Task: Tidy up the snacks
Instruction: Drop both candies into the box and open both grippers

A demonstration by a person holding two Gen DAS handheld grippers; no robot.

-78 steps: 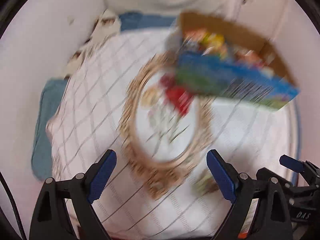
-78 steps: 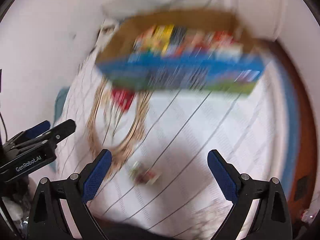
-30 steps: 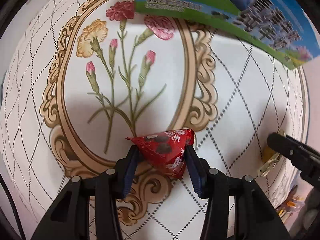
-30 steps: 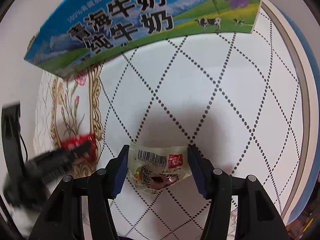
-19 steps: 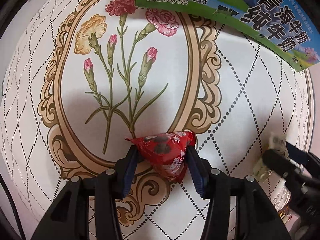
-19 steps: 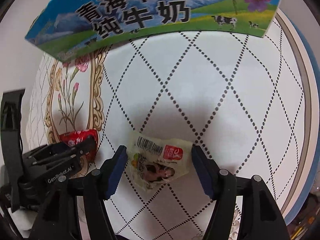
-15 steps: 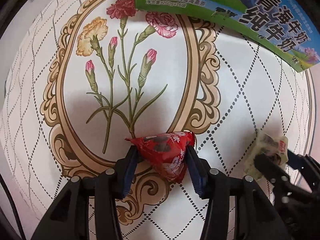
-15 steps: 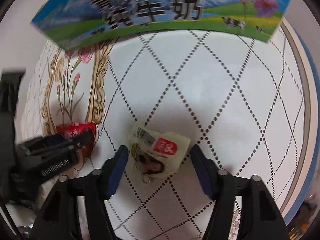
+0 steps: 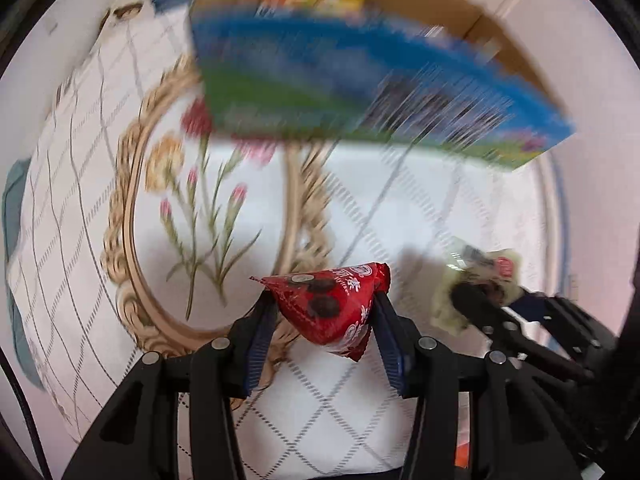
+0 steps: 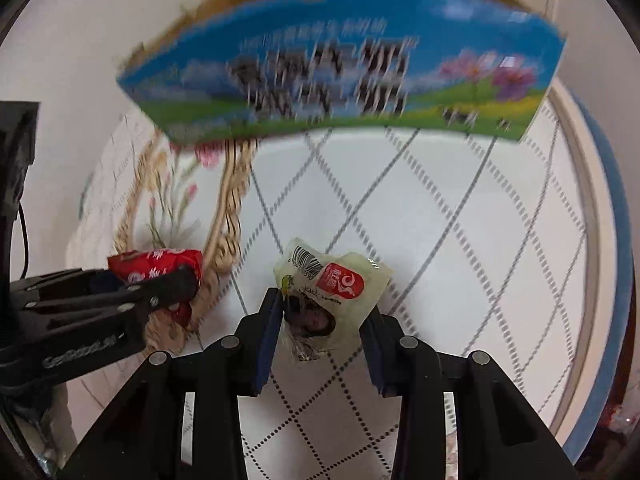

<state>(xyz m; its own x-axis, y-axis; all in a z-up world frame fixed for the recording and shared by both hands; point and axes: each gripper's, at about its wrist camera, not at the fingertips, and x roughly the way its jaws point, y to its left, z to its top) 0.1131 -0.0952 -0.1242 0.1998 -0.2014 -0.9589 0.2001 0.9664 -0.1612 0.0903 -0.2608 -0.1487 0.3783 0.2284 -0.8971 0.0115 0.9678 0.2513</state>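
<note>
Above flowered tablecloth (image 10: 460, 208), both grippers carry snacks. Left gripper (image 9: 324, 312) pinching red packet (image 9: 328, 304); right gripper (image 10: 326, 320) clamped on pale packet (image 10: 336, 284), jaws just been closing on it. Open carton (image 10: 340, 76) lies ahead of both, beyond fingertips, long side across view, snacks visible inside; right gripper looks more squarely placed. Carton print too blurred to read. Pale packet shows barcode, red logo; red packet's white characters illegible.

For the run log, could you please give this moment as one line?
left gripper: shut on red packet | right gripper: just closed on pale packet | box: open, behind
</note>
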